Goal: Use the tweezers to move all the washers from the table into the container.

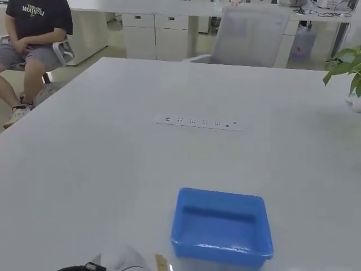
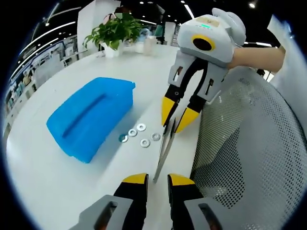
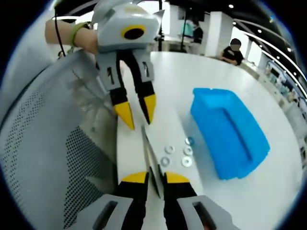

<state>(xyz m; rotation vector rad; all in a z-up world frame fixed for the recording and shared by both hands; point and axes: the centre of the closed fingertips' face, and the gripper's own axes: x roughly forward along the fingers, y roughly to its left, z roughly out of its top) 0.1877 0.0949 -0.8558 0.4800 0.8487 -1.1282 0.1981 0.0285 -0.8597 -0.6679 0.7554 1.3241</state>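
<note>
Blue container (image 2: pixel 91 117) on the left, looking empty from the head view, with five washers (image 2: pixel 141 127) loose on the table (image 2: pixel 153 67) just beside its near wall. Next along, the tweezers (image 2: pixel 163 148) run from the left gripper (image 2: pixel 159 180), jaws parted either side of their end, to the right gripper (image 2: pixel 177 114), clamped on them. Whether the left touches them is hard to call. Best now: firm up one hold and aim the tips low at the nearest washer. The seated person (image 1: pixel 34 34), power strip (image 1: pixel 197 122) and plant (image 1: pixel 344 65) are well apart. The mesh chair back (image 2: pixel 240 158) crowds the right gripper.
</note>
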